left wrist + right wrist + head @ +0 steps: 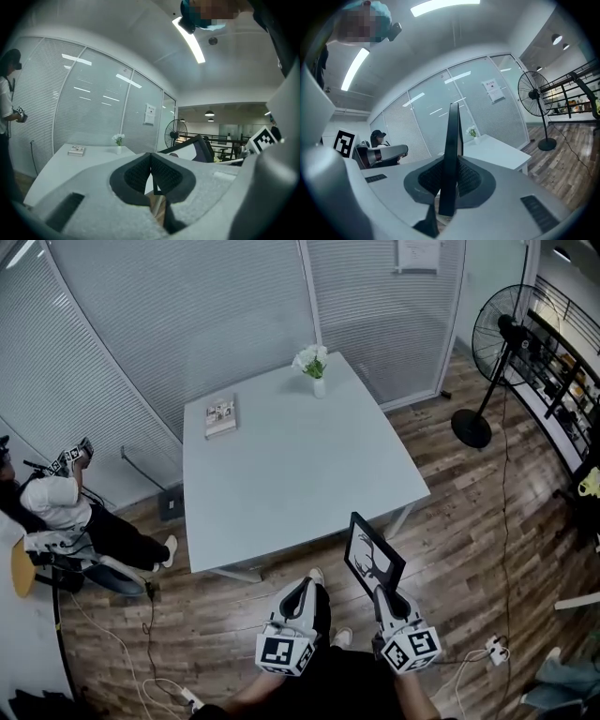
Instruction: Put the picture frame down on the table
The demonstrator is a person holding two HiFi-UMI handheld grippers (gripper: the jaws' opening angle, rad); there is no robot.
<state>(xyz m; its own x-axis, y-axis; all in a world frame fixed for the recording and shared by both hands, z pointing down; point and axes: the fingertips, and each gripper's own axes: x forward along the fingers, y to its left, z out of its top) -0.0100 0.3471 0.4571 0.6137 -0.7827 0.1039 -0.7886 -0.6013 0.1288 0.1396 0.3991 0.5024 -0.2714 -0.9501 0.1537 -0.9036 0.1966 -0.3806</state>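
The right gripper (380, 593) pinches the black rectangular picture frame with a deer silhouette on white (373, 557) at its lower edge. In the right gripper view the frame (453, 150) stands edge-on and upright between the two dark pads, and both pads press on it. The frame is in the air, not on the table: it hangs over the brown wooden floor (469, 521), just beside the near right corner of the white square table (291, 474).

The left gripper (302, 587) is beside it, to the left, near the table's front edge. Its jaws are pressed together and nothing is between them – the left gripper view shows the pads (140, 172) meeting.

On the far side of the table stand a small white vase with white flowers (316, 371) and a thin book (221, 414). A black pedestal fan (497, 338) stands at the right – well apart from the table.
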